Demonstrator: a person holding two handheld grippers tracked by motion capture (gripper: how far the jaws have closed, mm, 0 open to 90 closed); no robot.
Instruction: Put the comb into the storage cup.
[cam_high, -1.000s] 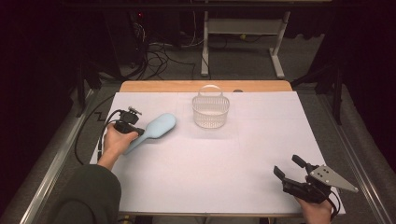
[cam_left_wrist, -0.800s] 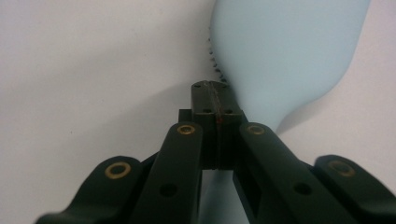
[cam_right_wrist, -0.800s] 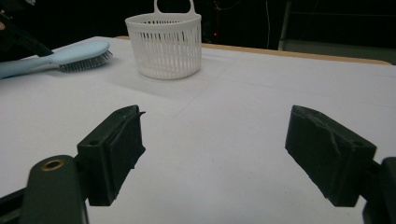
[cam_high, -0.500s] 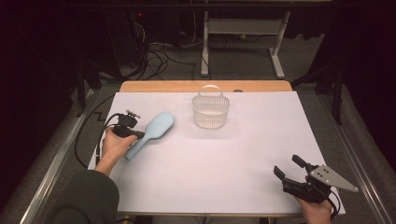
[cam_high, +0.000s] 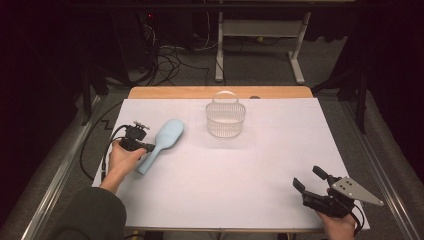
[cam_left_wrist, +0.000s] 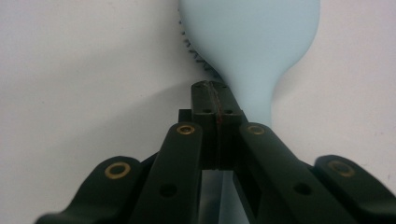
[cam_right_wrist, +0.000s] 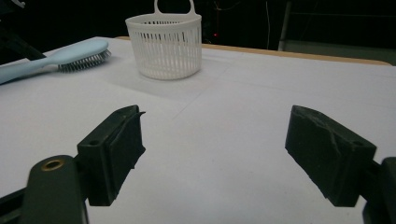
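We've got the left gripper (cam_high: 145, 147) clamped on the brush (cam_high: 162, 143) handle at the table's left (ready to lift toward the basket (cam_high: 225, 119), we judge), right gripper (cam_high: 310, 180) idle, jaws apart

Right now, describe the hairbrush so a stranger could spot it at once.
On the white table, look left of the white slatted basket. The hairbrush lies there beside the left tongs, bristles down. It is the one pale blue thing, with an oval head and a slim handle.
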